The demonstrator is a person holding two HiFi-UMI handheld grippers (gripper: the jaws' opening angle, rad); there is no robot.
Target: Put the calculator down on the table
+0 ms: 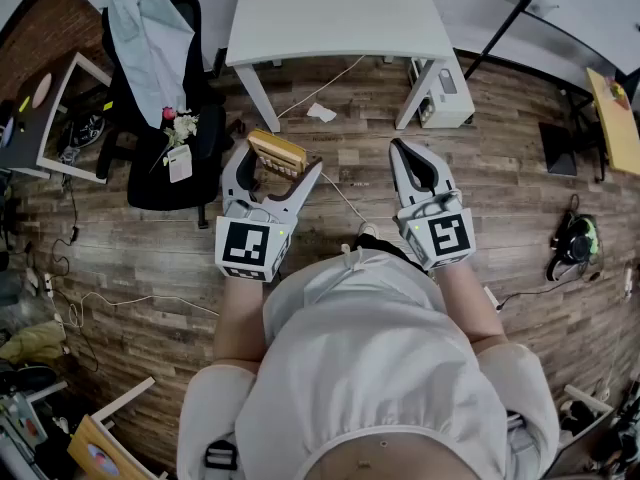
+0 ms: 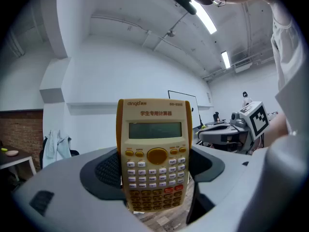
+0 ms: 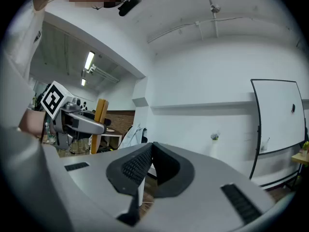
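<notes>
Left gripper [image 1: 278, 163] is pinching the calculator [image 2: 154, 153] by its two long edges, pads on the lower half. We see it held upright in the air, keypad facing the gripper camera, over the wood floor [image 1: 520, 188] and short of the white table [image 1: 330, 13], not touching it. Calculator: orange-yellow case, cream face, blank grey display, round orange key under it, rows of white keys, darker keys below, two red ones. Right gripper [image 3: 150, 161] is pressed together and holds nothing.

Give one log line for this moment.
left gripper: holds calculator | right gripper: shut, empty | table: calculator not on it
</notes>
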